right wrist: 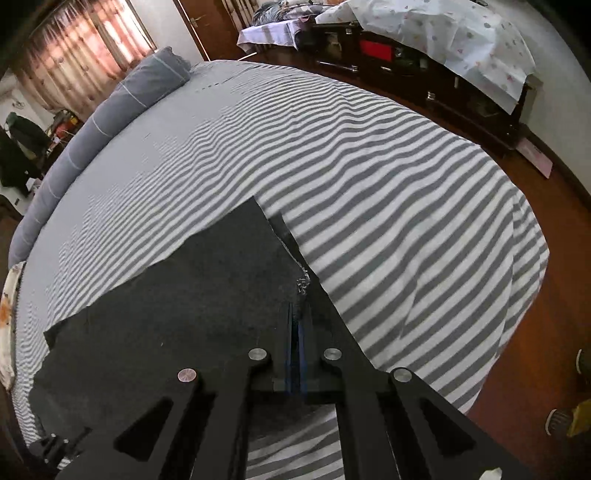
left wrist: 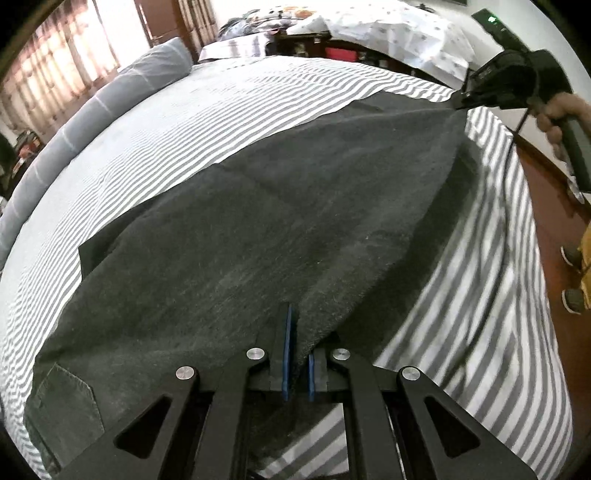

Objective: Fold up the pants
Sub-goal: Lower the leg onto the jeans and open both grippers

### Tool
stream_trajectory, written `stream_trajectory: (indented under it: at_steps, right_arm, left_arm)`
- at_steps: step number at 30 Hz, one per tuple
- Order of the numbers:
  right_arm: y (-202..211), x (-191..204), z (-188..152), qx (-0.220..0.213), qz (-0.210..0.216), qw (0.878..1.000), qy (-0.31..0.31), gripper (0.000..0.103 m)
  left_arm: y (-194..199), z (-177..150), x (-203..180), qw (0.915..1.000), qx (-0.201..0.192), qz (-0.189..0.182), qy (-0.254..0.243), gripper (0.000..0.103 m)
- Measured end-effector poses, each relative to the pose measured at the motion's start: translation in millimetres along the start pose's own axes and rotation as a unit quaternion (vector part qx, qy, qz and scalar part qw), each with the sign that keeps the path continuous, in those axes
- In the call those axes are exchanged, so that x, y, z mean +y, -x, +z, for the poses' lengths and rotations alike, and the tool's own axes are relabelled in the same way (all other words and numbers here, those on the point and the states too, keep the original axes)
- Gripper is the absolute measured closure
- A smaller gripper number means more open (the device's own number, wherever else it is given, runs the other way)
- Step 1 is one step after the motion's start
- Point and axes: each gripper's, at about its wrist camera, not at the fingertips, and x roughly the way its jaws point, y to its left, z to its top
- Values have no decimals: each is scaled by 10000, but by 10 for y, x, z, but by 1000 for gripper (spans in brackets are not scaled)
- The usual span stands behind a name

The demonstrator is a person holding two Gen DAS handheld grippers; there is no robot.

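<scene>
Dark grey pants point(left wrist: 258, 229) lie spread on the striped bed. My left gripper point(left wrist: 297, 332) is shut on the near edge of the pants and lifts that edge. A back pocket point(left wrist: 66, 402) shows at the lower left. My right gripper point(left wrist: 461, 101) appears at the far right of the left wrist view, shut on the far end of the pants. In the right wrist view the right gripper point(right wrist: 297, 314) pinches the leg hem, and the pants point(right wrist: 184, 295) stretch away to the lower left, where the left gripper point(right wrist: 55, 448) is partly visible.
The bed has a grey and white striped sheet point(right wrist: 369, 166) and grey pillows point(right wrist: 122, 96) along its far left side. A dark cabinet point(right wrist: 424, 74) under a white patterned cloth point(right wrist: 461, 33) stands beyond the bed. The wooden floor point(right wrist: 535, 314) runs along the right edge.
</scene>
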Motion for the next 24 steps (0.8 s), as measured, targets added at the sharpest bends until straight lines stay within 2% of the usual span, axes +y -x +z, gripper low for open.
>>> stream_trajectory:
  at_steps: [4,7,13,17,18,19,20,24]
  right_arm:
    - [74,-103,-33,-127,49,9999,-95,101]
    - [93,-158,-140,-146,-33,9998,-99,101]
    - [-296,-256,-293,278,-304,9990,-168,100]
    - [-360,-294,-270,346,-271,9983,-385,93]
    - [-347,-303,-257,352,-282,9982,-402,90]
    - [-305,-310,-249,335,-288,9982,-416,87]
    - [-253,-320,-256,307,-317,9980,-450,79]
    - [59,-361,-277,66,-278,9979,-576,77]
  left_arm:
    - [154,-6,40,9993,-137,-336,34,96]
    - [178,-42,0,9989,-139,-437,-58,96]
    - [-88,-155,-80,9992,160,-370,-24,95]
    - [-99,-137,-93,9994,129,-318,51,92]
    - [-74,-143,-85,9992,142,-365,77,88]
    - [-34,-144,-65,9989,137,-430,126,84]
    - [24,-146,-38,9983,110,-525,219,83]
    - [325,-241,136,9926,20,-991,703,81]
